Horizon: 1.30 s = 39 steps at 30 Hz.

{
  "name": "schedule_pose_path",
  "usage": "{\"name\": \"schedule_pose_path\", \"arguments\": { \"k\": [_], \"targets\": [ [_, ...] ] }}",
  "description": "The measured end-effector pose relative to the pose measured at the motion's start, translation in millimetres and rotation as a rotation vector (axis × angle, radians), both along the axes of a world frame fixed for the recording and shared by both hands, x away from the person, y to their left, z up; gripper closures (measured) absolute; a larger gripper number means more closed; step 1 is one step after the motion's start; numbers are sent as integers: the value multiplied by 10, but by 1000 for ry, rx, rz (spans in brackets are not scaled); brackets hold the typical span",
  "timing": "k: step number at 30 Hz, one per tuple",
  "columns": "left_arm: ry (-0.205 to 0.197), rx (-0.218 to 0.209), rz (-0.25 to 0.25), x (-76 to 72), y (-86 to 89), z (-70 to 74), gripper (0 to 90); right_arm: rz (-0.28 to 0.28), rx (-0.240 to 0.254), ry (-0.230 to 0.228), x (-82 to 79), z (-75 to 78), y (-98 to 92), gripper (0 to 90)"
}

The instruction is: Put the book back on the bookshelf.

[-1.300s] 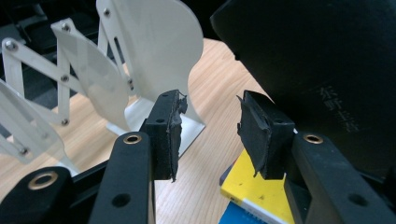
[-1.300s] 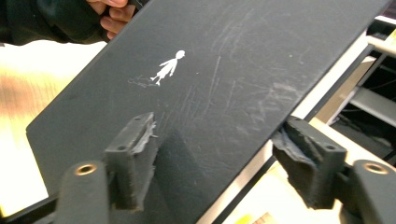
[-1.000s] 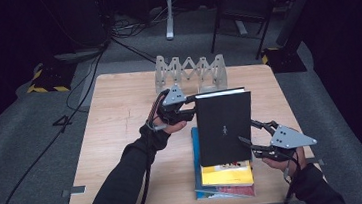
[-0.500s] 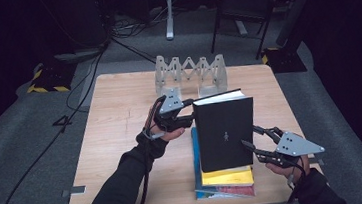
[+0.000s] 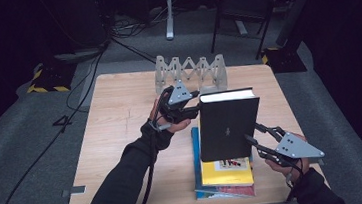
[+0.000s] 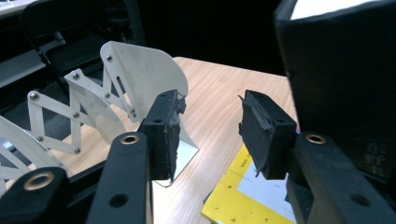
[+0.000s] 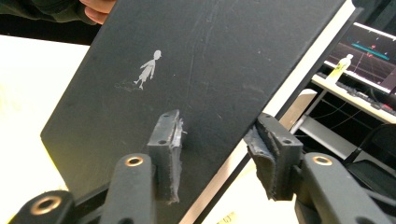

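Note:
A black hardcover book point(image 5: 229, 125) stands upright on a stack of books point(image 5: 226, 178), its cover with a small white figure point(image 7: 196, 70) facing the person. My left gripper point(image 5: 195, 104) is at the book's upper left edge. Its jaws point(image 6: 210, 107) have just been closing with nothing between them, and the book point(image 6: 341, 70) stands just outside the right jaw. My right gripper point(image 5: 258, 133) straddles the book's lower right edge. Its jaws point(image 7: 217, 126) have just been closing, one pad over the front cover and the other by the back, with no firm press visible.
A white accordion-style book rack point(image 5: 191, 71) stands at the far side of the wooden table point(image 5: 120, 118), close behind the left gripper point(image 6: 93, 102). The stack's top book is yellow point(image 6: 233, 205). Chairs and cables lie on the floor beyond the table.
The right gripper's jaws have narrowed around the book's lower right edge. The book has tipped slightly to the right. Both hands have stayed about where they were.

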<state>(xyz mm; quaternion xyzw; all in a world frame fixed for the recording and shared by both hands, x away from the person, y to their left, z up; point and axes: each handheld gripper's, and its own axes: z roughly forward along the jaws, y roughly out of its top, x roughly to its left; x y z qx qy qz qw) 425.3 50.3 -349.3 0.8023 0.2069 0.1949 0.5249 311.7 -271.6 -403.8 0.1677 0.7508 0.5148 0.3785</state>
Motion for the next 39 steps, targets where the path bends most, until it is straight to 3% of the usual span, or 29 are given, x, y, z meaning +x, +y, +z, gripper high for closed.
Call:
{"name": "schedule_pose_path", "arguments": {
  "k": [6, 8, 15, 21, 28, 33, 39],
  "targets": [
    [-24, -21, -3, -128, 24, 21, 429, 24, 1, -12, -111, -2, -54, 638],
    [-36, -24, 7, -159, 23, 16, 436, 24, 11, 5, -121, 8, -64, 652],
    [-43, -48, 5, -218, 67, -37, 409, 27, 11, 4, -123, 5, -60, 663],
    [-61, 45, 7, -328, 108, -197, 368, 35, 6, 0, -132, 2, -74, 672],
    [1, 147, -24, -452, 217, -525, 325, 35, 5, 2, -137, 1, -79, 678],
    [67, 220, -73, -518, 214, -754, 306, 34, 4, 0, -143, -2, -81, 678],
    [160, 216, -113, -582, 205, -901, 301, 33, 6, -1, -146, -6, -83, 678]
  ]
}}
